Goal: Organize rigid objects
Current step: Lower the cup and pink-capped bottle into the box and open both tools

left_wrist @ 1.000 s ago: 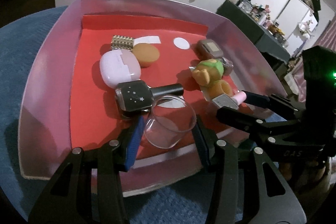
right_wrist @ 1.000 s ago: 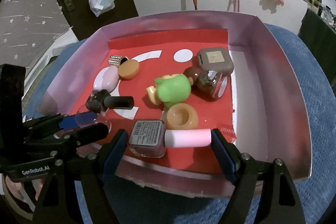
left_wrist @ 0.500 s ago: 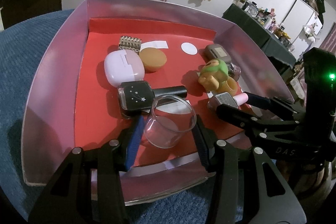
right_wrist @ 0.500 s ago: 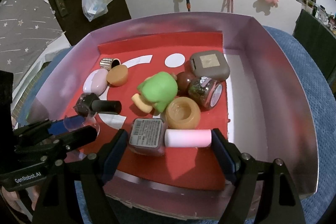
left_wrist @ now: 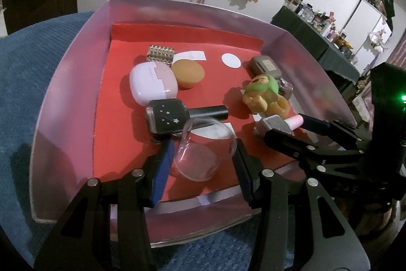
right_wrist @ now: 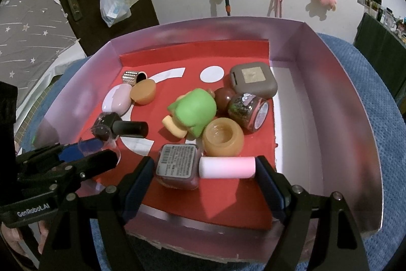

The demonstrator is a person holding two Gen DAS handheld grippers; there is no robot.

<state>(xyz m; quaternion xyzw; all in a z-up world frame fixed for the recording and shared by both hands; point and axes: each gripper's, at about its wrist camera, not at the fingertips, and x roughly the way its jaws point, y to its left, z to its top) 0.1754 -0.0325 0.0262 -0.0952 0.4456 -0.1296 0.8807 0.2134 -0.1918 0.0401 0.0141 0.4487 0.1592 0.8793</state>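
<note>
A pink box (left_wrist: 66,83) with a red floor (right_wrist: 228,200) holds several small objects. My left gripper (left_wrist: 203,164) is shut on a clear plastic cup (left_wrist: 203,149), held just above the floor by the near wall; it shows in the right wrist view (right_wrist: 99,144) too. My right gripper (right_wrist: 205,169) is shut on a nail polish bottle with a pink cap (right_wrist: 203,166), lengthwise between the fingers; it also shows in the left wrist view (left_wrist: 279,123). A black nail polish bottle (left_wrist: 175,116) lies just beyond the cup.
In the box lie a white-pink earbud case (left_wrist: 152,85), an orange lid (left_wrist: 187,73), a studded silver ring (left_wrist: 161,55), a green toy figure (right_wrist: 195,111), an amber jar (right_wrist: 223,139), a glitter jar (right_wrist: 248,111) and a grey square case (right_wrist: 253,80). Blue cloth (right_wrist: 380,93) surrounds the box.
Both grippers have risen and drawn back slightly with their objects still held, so the box sits lower in both views. The objects in the box have not moved.
</note>
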